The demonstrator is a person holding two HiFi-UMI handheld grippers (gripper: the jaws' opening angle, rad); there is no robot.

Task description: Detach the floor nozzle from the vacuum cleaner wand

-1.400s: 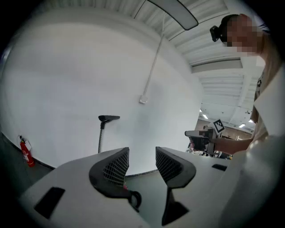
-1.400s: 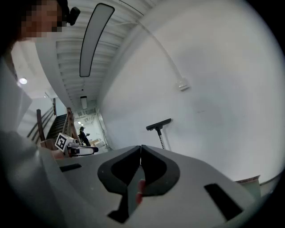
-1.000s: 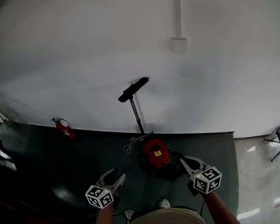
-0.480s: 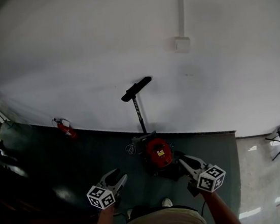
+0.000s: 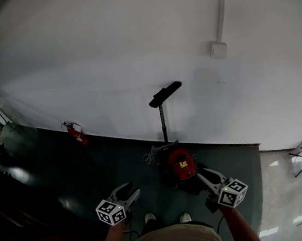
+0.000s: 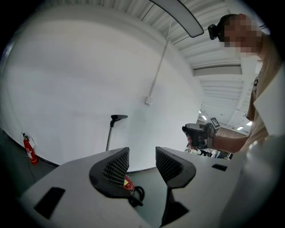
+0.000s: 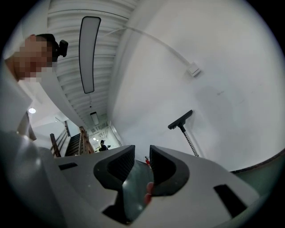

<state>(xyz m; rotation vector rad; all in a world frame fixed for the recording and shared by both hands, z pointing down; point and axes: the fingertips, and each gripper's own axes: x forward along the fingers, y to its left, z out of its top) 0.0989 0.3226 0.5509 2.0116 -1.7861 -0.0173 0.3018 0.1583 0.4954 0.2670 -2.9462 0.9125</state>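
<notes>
The wall (image 5: 105, 68) is white and fills most of the head view. The floor (image 5: 86, 170) below it is dark green. The vacuum (image 5: 180, 163), red and black, sits on the floor against the foot of the wall, directly ahead of the person.

The wand (image 5: 163, 122) stands upright from the vacuum and rests against the wall. The nozzle (image 5: 165, 94) is fitted to the wand's upper end, tilted, with its right end higher. It is attached. An extinguisher (image 5: 76, 134) lies at the wall foot well to the left.

The left claw (image 5: 128, 190) is held above the floor, left of the vacuum and well apart from the wand. Its jaws stand apart with nothing between them. The right claw (image 5: 200, 173) is just beside the vacuum's right side. Its jaws have just been opening. They show a narrow gap, and nothing is between them.

Step in hand, as judged: approach. Neither claw touches the wand or nozzle, so detachment has not begun.

Next move, as judged:
1. Raise both claws to the wand's upper end.
2. Close one claw on the wand just below the joint to steady it.
3. Close the other on the nozzle neck and pull it off along the wand's axis.

The wand only leans, so an unsupported pull may tip it.
</notes>
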